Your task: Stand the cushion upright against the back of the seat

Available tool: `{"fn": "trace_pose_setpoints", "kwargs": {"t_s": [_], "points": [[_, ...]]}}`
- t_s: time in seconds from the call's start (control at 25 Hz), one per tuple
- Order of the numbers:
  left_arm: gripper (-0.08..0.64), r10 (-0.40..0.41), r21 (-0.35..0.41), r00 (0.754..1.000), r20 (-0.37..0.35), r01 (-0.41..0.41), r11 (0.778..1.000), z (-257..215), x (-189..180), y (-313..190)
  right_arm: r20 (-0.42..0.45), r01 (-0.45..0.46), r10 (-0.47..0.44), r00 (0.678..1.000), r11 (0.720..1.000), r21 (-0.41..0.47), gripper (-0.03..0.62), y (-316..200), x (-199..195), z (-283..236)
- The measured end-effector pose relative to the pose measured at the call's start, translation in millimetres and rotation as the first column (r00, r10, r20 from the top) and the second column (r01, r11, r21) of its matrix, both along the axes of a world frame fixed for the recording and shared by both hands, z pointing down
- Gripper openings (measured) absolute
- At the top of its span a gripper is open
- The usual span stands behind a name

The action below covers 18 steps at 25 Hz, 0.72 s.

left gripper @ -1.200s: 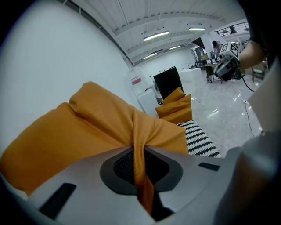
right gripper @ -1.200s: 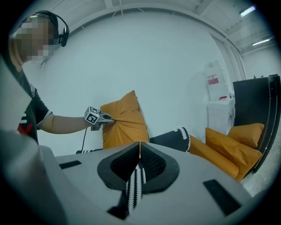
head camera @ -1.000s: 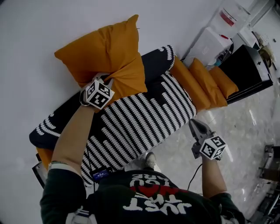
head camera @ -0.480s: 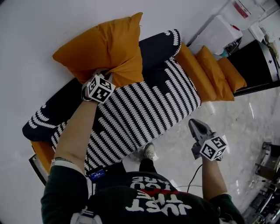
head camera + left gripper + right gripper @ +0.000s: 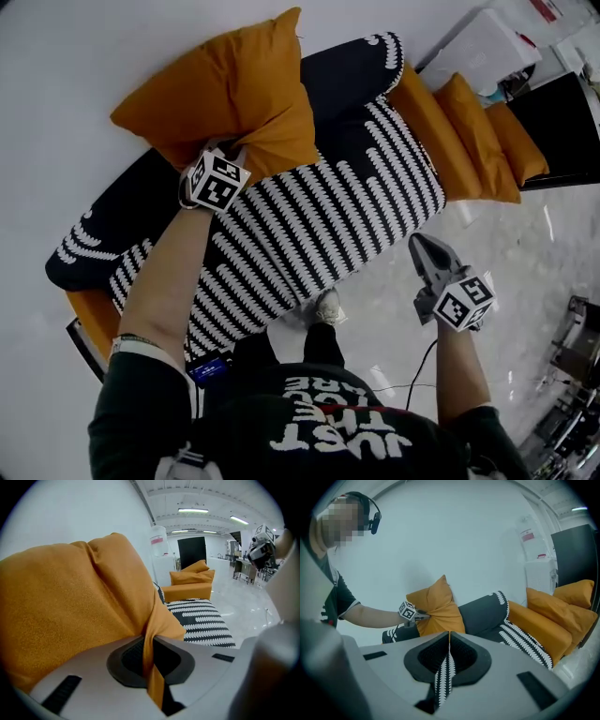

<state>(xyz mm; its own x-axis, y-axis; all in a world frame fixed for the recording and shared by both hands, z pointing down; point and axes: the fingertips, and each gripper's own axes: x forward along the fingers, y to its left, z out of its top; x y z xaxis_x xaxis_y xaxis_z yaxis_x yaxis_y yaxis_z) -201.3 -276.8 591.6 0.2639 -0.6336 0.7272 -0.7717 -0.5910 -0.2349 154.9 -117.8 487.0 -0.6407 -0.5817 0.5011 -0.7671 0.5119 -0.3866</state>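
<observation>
While cushion not yet let go, sofa (image 5: 319, 234) lies along white wall, striped cover over seat, dark backrest (image 5: 347, 75) behind. Orange cushion (image 5: 225, 94) sits at sofa's left end, leaning on backrest and wall, lower corner down at seat; judged near upright. Left claw (image 5: 151, 639) clamped tight on fold of that lower corner: a corner grip lets the hand steer the lean. Right claw (image 5: 449, 634) closed on nothing, off sofa's front edge over floor (image 5: 525, 262), likely idle and out of the way. Striped cover shows only through slit behind its tips.

We count one orange cushion (image 5: 220, 89), one black-and-white patterned seat (image 5: 319, 234), and two handheld grippers: one left gripper (image 5: 238, 152), one right gripper (image 5: 418, 242).
</observation>
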Motion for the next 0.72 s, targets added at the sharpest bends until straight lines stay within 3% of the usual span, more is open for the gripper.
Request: {"fn": "trace_pose_setpoints", "kwargs": {"t_s": [0.56, 0.72], "points": [[0.023, 0.008, -0.074, 1.000, 0.010, -0.007, 0.997, 74.3, 12.7, 23.8, 0.009, 0.007, -0.006, 1.000, 0.999, -0.052, 0.029, 13.7, -3.0, 30.1], [0.023, -0.011, -0.128, 0.997, -0.077, 0.001, 0.992, 67.4, 21.8, 36.8, 0.022, 0.009, -0.008, 1.000, 0.999, -0.046, 0.029, 15.3, -5.7, 29.1]]}}
